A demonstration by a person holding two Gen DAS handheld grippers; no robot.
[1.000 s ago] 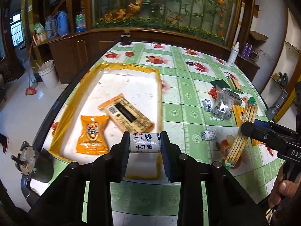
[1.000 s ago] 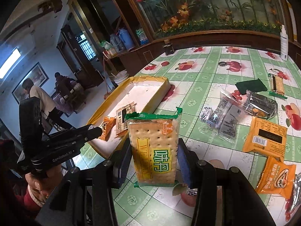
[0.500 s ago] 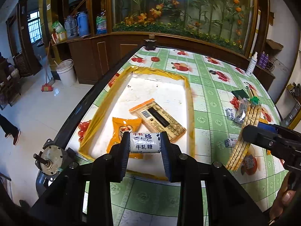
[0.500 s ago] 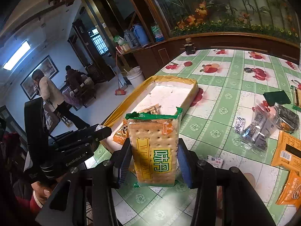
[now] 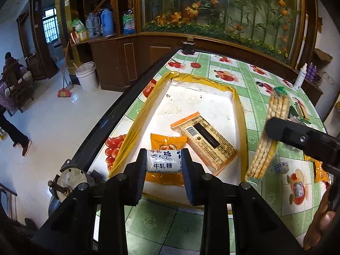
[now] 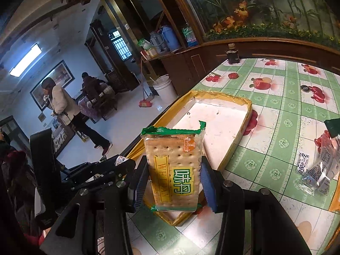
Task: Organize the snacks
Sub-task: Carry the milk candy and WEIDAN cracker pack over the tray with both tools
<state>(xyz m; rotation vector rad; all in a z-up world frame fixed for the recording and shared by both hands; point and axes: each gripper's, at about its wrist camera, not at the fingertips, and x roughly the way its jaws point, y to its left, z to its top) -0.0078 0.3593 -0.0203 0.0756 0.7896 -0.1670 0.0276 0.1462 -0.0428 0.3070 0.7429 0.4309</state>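
Observation:
My left gripper (image 5: 163, 162) is shut on a small white nougat candy (image 5: 163, 161), held above the near end of the yellow-rimmed white tray (image 5: 199, 99). In the tray lie an orange snack packet (image 5: 167, 142) and a flat tan cracker packet (image 5: 205, 137). My right gripper (image 6: 173, 180) is shut on a cracker pack with green ends (image 6: 173, 167), held upright over the tray's near corner (image 6: 225, 116). From the left wrist view that cracker pack (image 5: 268, 136) hangs beside the tray's right rim. The left gripper's body (image 6: 85, 174) shows at the left of the right wrist view.
The table has a green fruit-print cloth (image 5: 252, 89). Loose snacks lie right of the tray: small white candies (image 5: 281, 166), clear wrappers (image 6: 320, 170), an orange packet (image 5: 318, 170). The table's dark edge (image 5: 119, 110) runs on the left, with a bucket (image 5: 87, 76) and people (image 6: 61, 106) beyond.
Both grippers have moved left toward the tray with their snacks still held. The cracker pack now hangs at the tray's right rim; the tray has shifted right in both views.

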